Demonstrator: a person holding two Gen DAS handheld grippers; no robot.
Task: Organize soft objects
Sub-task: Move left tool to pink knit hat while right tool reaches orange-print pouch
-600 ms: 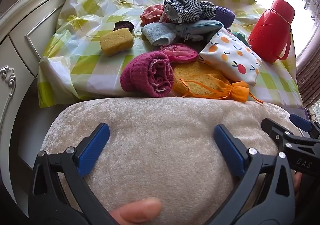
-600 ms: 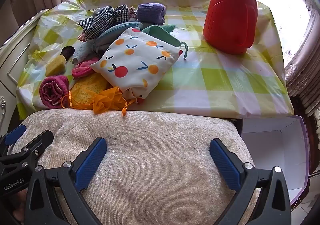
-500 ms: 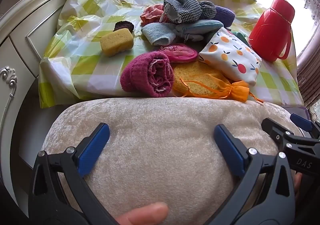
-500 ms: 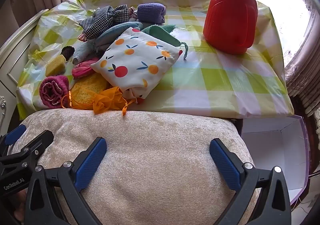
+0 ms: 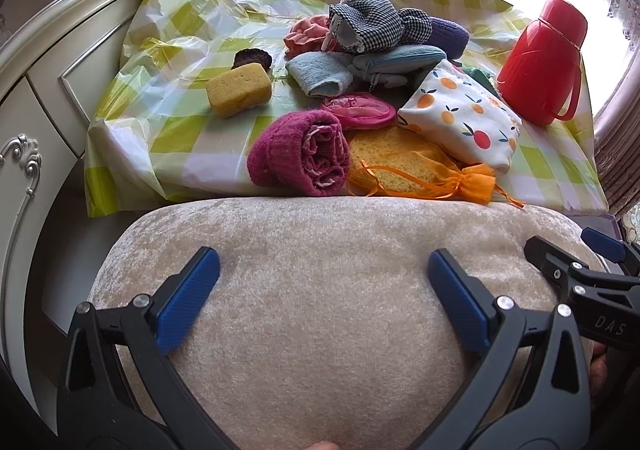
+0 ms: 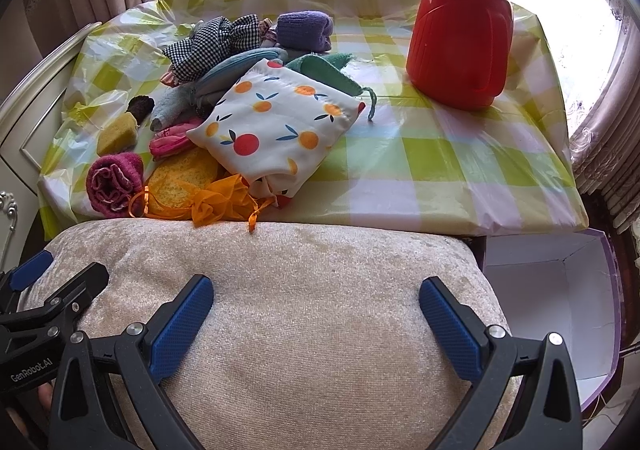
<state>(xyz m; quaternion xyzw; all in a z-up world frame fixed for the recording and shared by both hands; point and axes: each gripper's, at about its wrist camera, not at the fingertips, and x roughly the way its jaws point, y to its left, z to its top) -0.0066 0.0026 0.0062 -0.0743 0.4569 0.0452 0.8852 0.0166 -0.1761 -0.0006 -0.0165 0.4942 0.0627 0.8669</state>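
A heap of soft things lies on the checked tablecloth: a rolled magenta towel, a yellow sponge, an orange mesh bag, a fruit-print pouch, a pink pouch, a light blue cloth, a checked cloth and a purple roll. My left gripper and right gripper both stand wide open over a beige cushion, short of the table's near edge. Nothing is between either pair of pads.
A red thermos jug stands at the table's far right. An open white box sits low beside the cushion on the right. A cream cabinet flanks the table on the left. Curtains and a bright window lie behind.
A fingertip at the bottom edge of the left wrist view has drawn back almost out of sight. Grippers and objects have kept still.
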